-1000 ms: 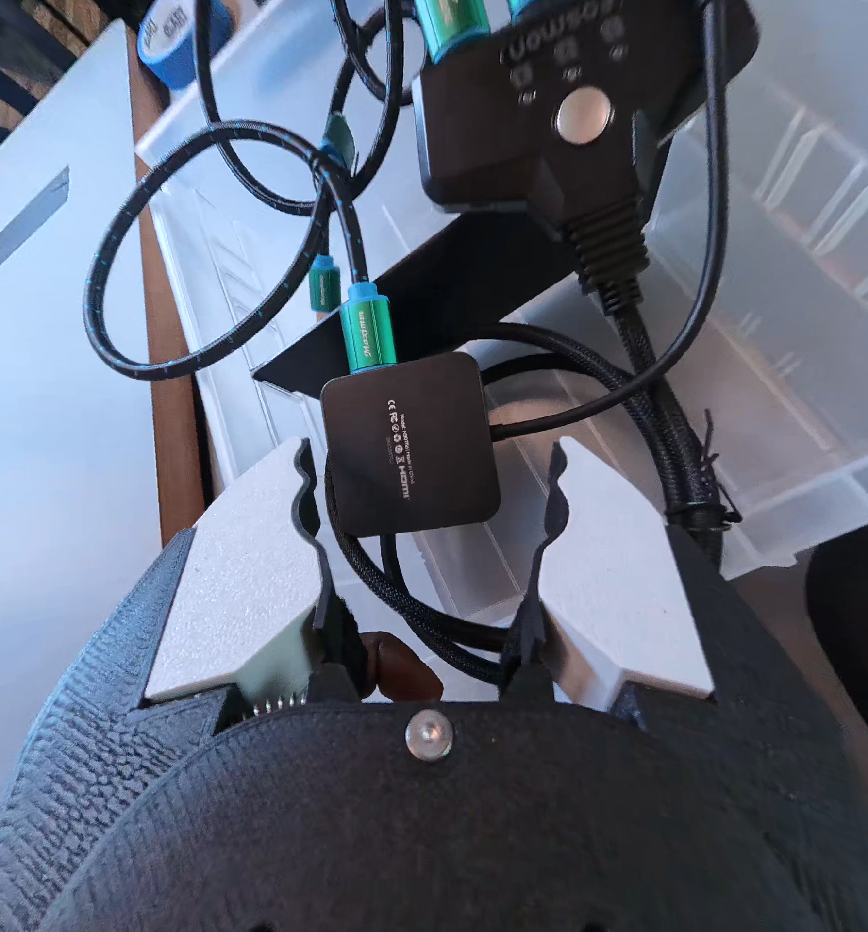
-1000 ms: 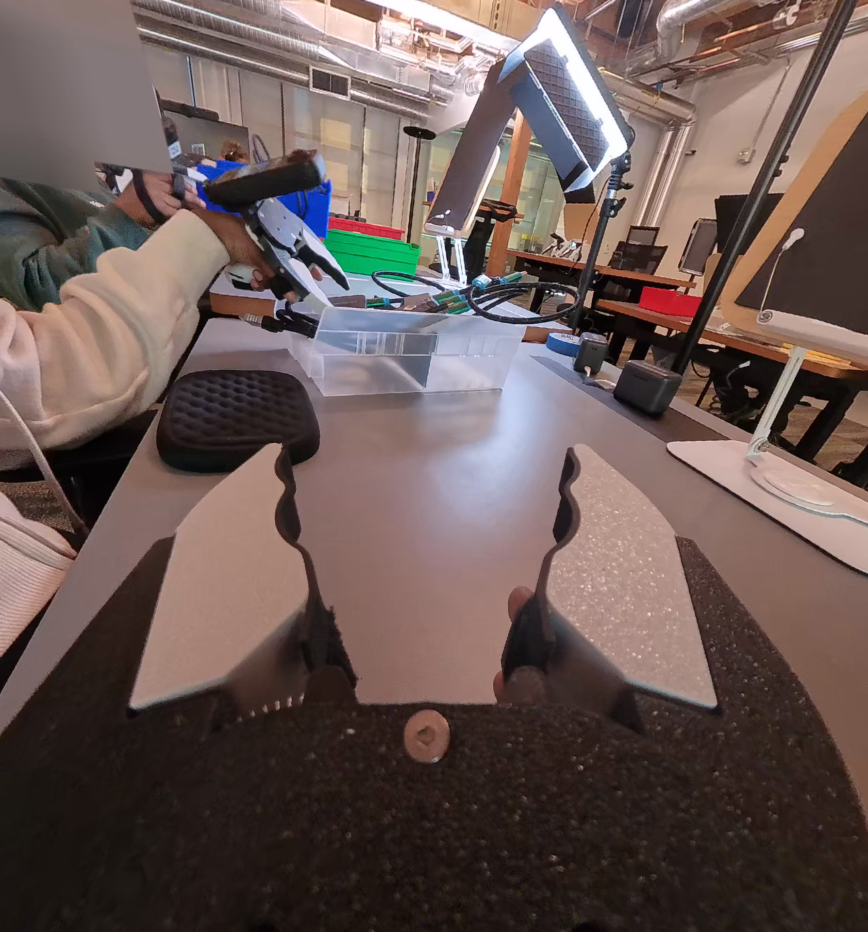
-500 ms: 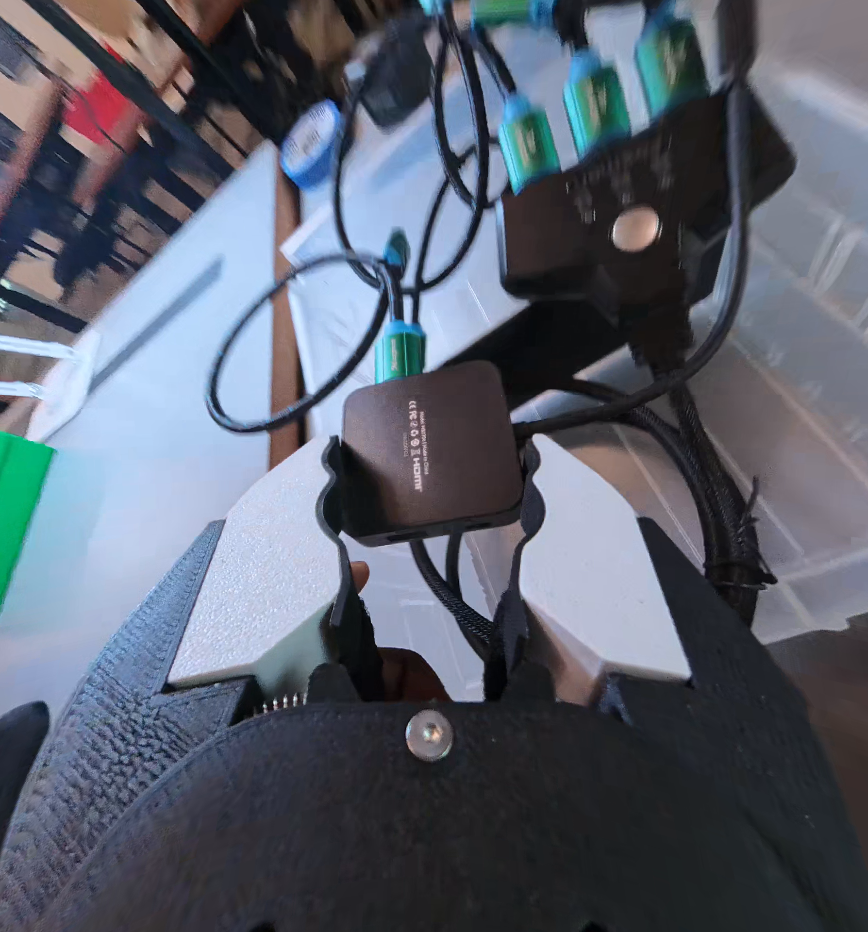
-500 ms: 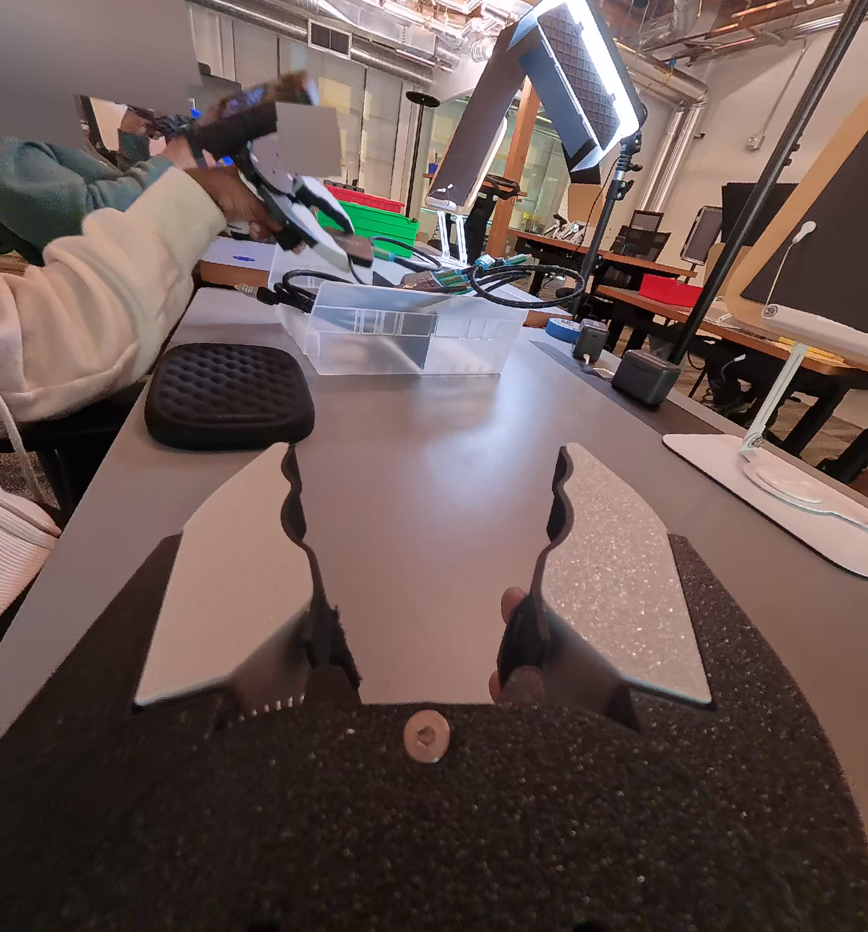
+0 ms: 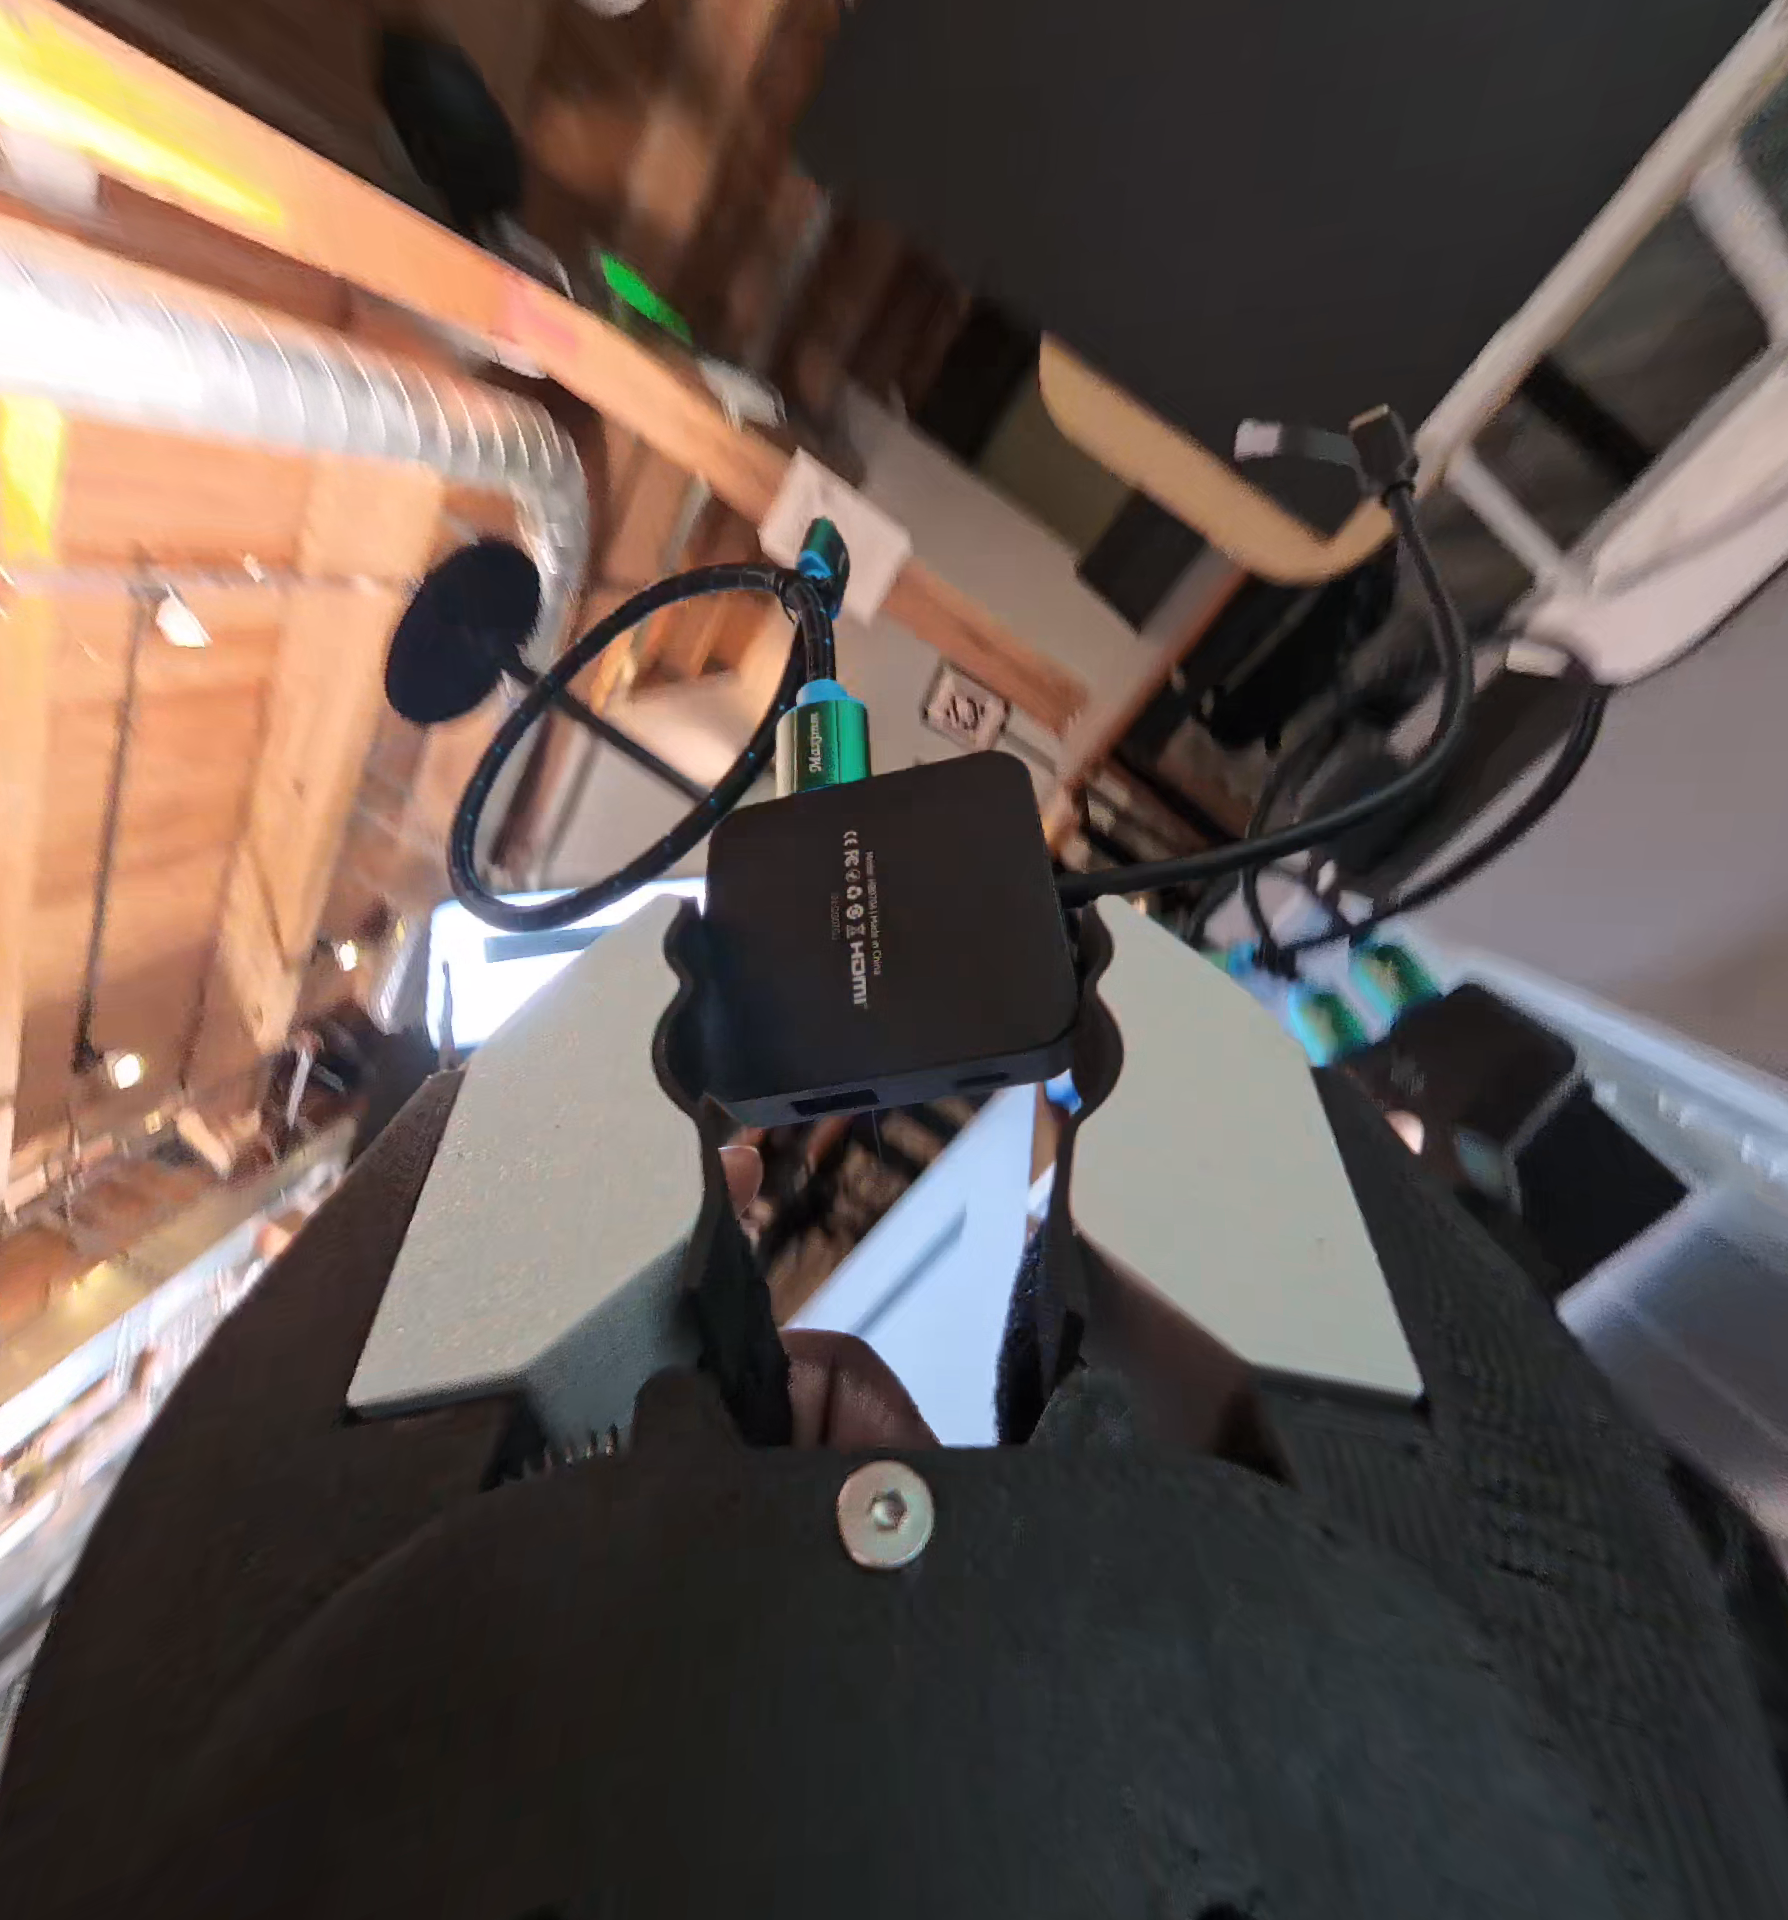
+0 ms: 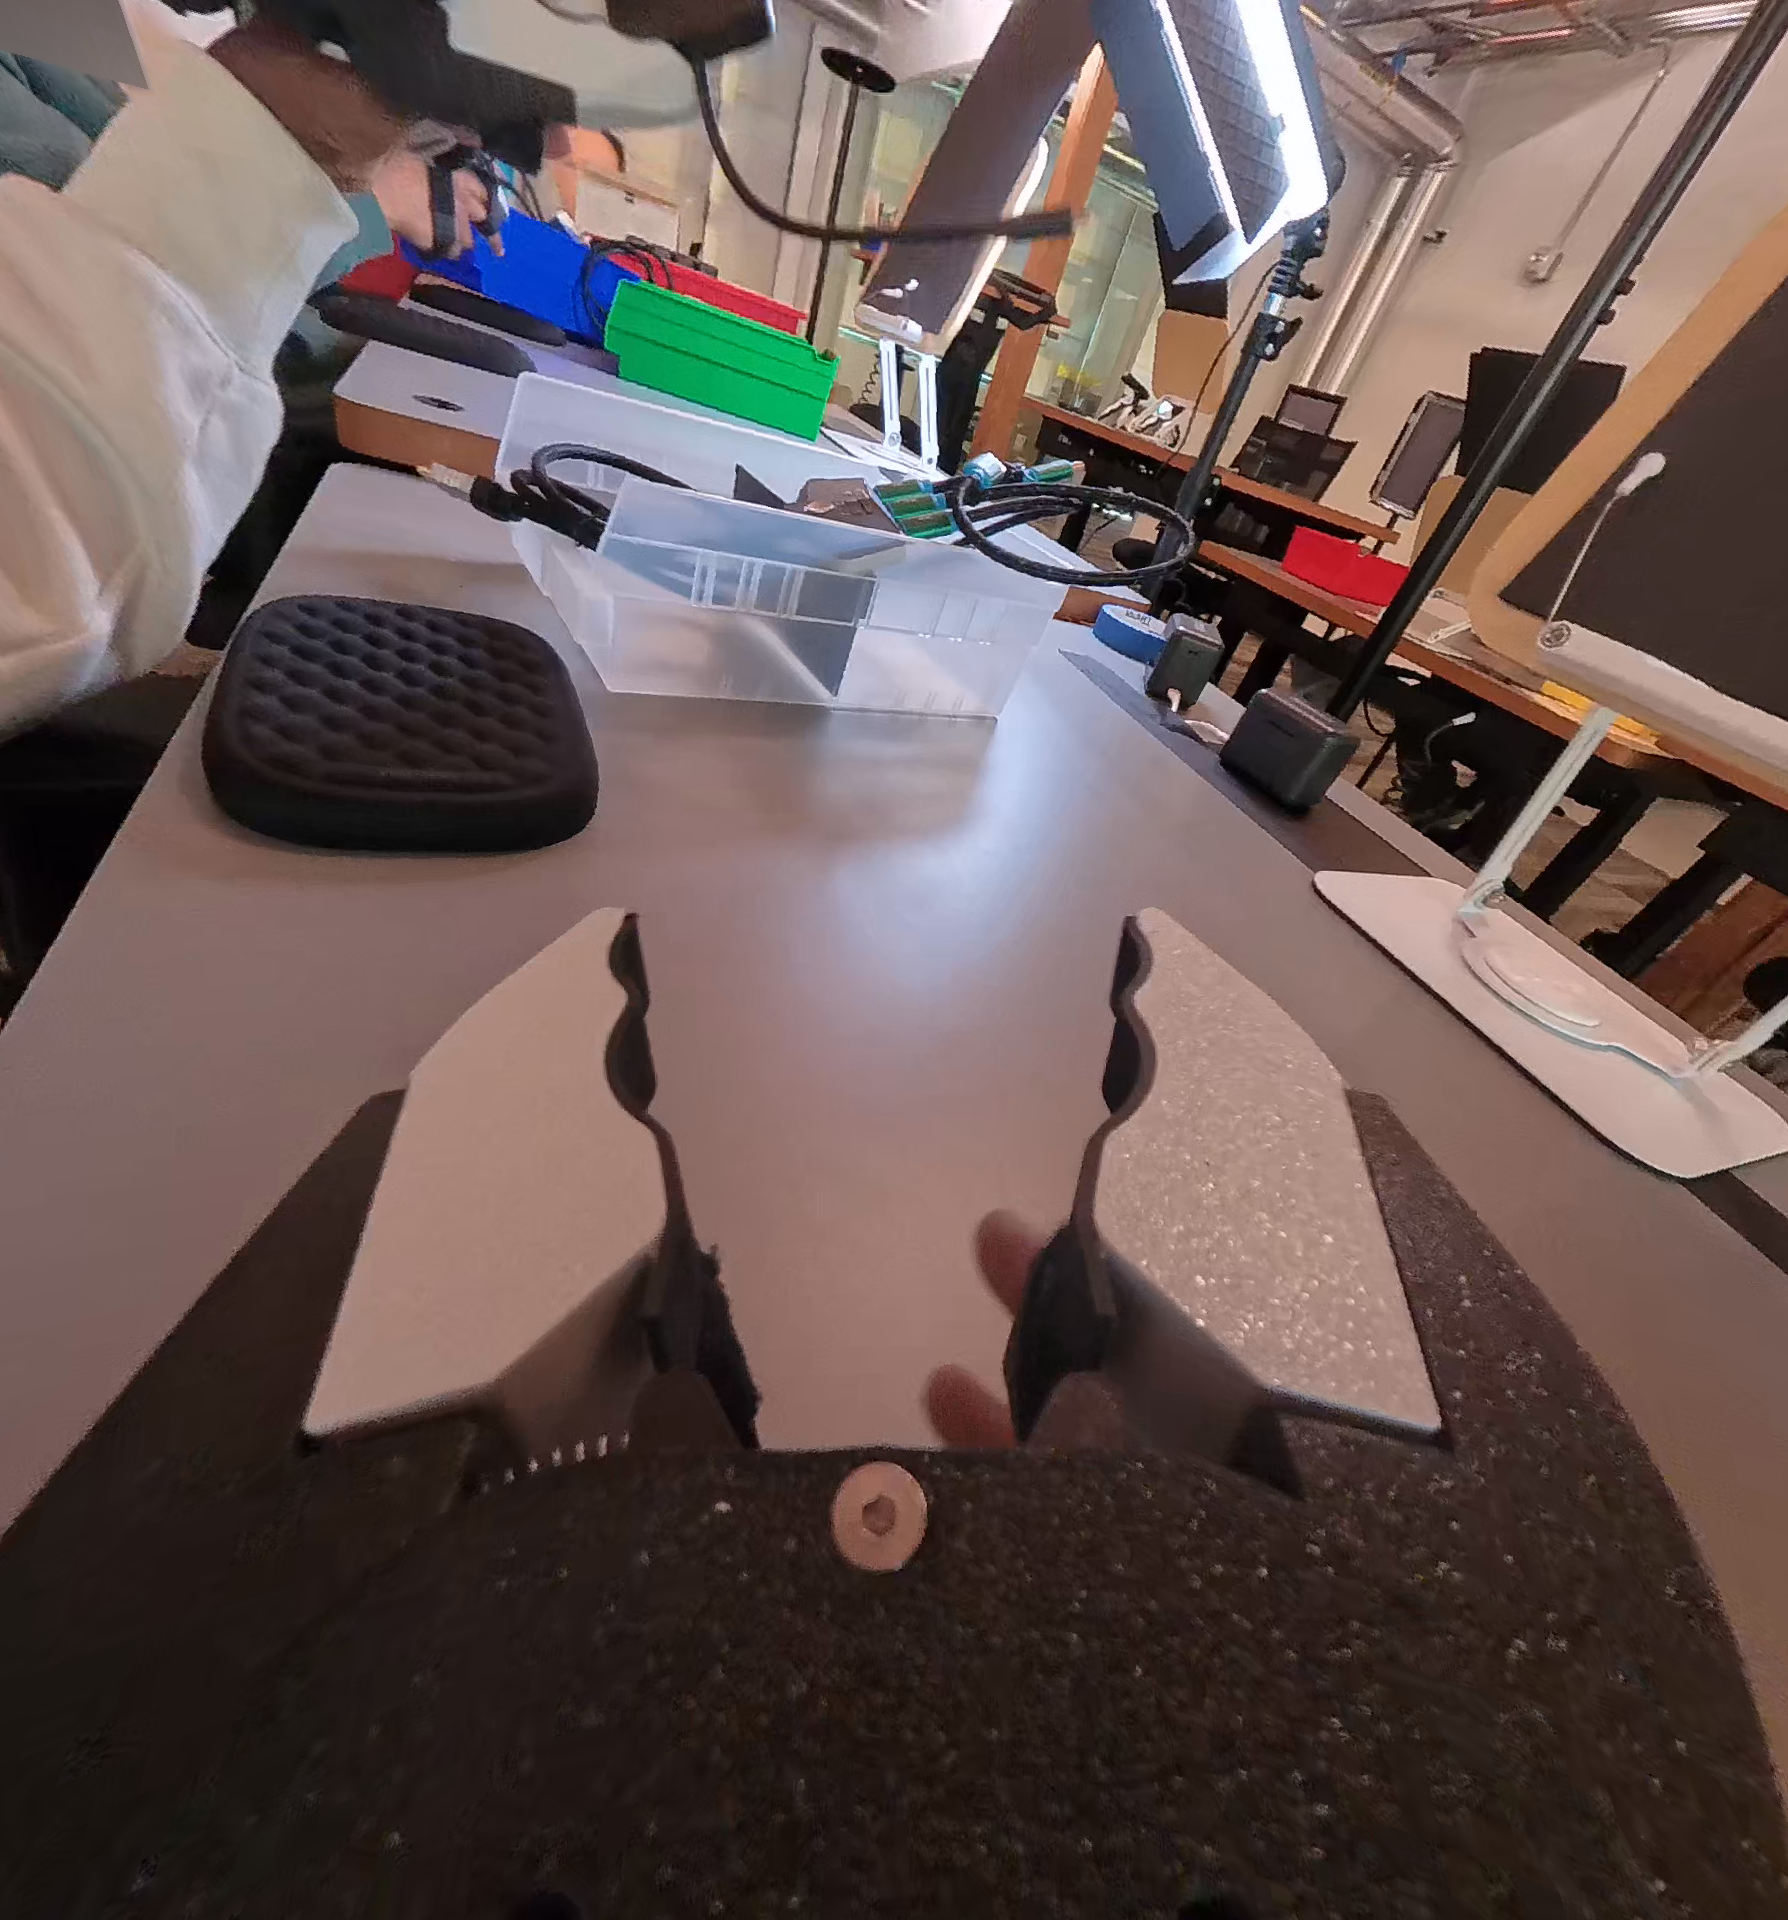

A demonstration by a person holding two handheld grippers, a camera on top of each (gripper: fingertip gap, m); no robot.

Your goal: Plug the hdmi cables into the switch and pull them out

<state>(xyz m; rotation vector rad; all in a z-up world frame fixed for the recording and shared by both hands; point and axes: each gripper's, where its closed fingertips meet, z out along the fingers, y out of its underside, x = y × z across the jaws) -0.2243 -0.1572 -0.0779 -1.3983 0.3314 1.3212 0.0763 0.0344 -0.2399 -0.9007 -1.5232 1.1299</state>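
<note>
My left gripper (image 5: 885, 925) is shut on a small square black hdmi switch (image 5: 885, 997) and holds it high in the air, tilted up towards the ceiling. A green-ended braided hdmi cable (image 5: 822, 743) is plugged into its far side and loops to the left. A thin black cable (image 5: 1389, 790) leaves its right side. A larger black switch (image 5: 1472, 1049) with several green plugs (image 5: 1326, 1013) lies below in the clear bin (image 6: 796, 634). My right gripper (image 6: 874, 997) is open and empty over the grey table (image 6: 869, 831).
A black padded rest (image 6: 402, 717) lies left of the bin. A blue tape roll (image 6: 1129, 629), small black boxes (image 6: 1285, 748) and a white lamp base (image 6: 1555, 1029) line the table's right side. Green and blue bins (image 6: 724, 364) stand behind. A person's sleeve (image 6: 90, 364) is at the left. My right fingertips sit around 40 centimeters from my left ones.
My left gripper closed on the small switch in the bin and lifted it high, tilting upward; its cables came along. My right gripper stayed open over the table.
</note>
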